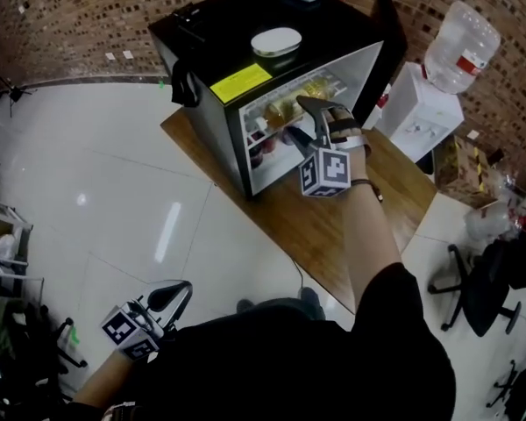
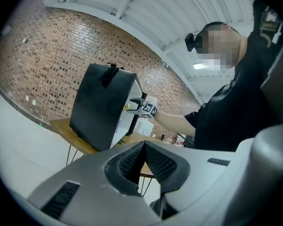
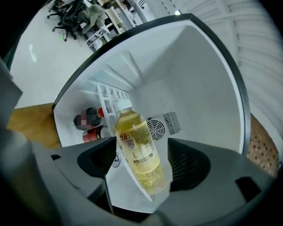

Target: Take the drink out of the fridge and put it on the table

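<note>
A black mini fridge (image 1: 212,77) stands open on the wooden table (image 1: 333,226). My right gripper (image 1: 300,119) reaches into its upper shelf. In the right gripper view a clear bottle of yellow drink (image 3: 137,147) with a white cap stands on the white shelf, between the wide-open jaws of the right gripper (image 3: 141,163); a gap shows on each side and neither pad touches it. My left gripper (image 1: 174,295) hangs low beside me, away from the fridge, shut with nothing in it (image 2: 144,155). The left gripper view shows the fridge (image 2: 99,107) from the side.
The fridge door (image 1: 390,24) is swung open to the right. Dark bottles with red caps (image 3: 92,126) sit lower inside. A white dish (image 1: 276,40) lies on the fridge top. A water dispenser (image 1: 430,95) and an office chair (image 1: 482,288) stand to the right.
</note>
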Action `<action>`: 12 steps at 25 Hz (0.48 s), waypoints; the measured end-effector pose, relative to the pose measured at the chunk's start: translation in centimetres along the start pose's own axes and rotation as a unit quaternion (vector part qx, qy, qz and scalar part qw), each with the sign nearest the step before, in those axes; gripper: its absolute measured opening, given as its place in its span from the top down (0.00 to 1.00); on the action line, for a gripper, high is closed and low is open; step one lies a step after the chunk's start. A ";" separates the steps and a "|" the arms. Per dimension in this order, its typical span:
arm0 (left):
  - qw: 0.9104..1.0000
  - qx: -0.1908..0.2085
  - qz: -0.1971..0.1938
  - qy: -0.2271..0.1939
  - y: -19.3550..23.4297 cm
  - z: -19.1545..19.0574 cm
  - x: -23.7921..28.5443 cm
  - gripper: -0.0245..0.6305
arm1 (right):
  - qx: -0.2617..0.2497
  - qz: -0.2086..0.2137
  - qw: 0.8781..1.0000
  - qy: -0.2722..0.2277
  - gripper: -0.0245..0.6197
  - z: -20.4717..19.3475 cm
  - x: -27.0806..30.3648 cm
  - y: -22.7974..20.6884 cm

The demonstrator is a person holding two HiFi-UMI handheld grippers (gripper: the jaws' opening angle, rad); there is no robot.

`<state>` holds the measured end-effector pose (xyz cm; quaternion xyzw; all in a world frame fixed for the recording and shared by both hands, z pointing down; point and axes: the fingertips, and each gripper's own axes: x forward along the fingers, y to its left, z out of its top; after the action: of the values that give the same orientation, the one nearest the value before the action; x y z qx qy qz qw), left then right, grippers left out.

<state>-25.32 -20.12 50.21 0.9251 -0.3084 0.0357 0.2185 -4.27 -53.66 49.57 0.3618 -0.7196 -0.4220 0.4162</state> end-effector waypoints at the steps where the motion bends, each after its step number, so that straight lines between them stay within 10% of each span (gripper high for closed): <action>1: 1.000 -0.002 -0.003 0.002 0.1 -0.1 0.1 0.97 | -0.016 0.005 1.000 0.002 0.46 0.1 0.4 0.0; 12: 1.000 -0.015 -0.002 -0.004 1.3 -0.3 -1.3 0.97 | -0.092 0.152 0.982 0.058 0.37 -0.3 4.5 3.6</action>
<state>-27.08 -20.19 50.74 0.9224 -0.3083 0.0272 0.2311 -6.42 -56.30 54.29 0.2320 -0.6991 -0.3968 0.5477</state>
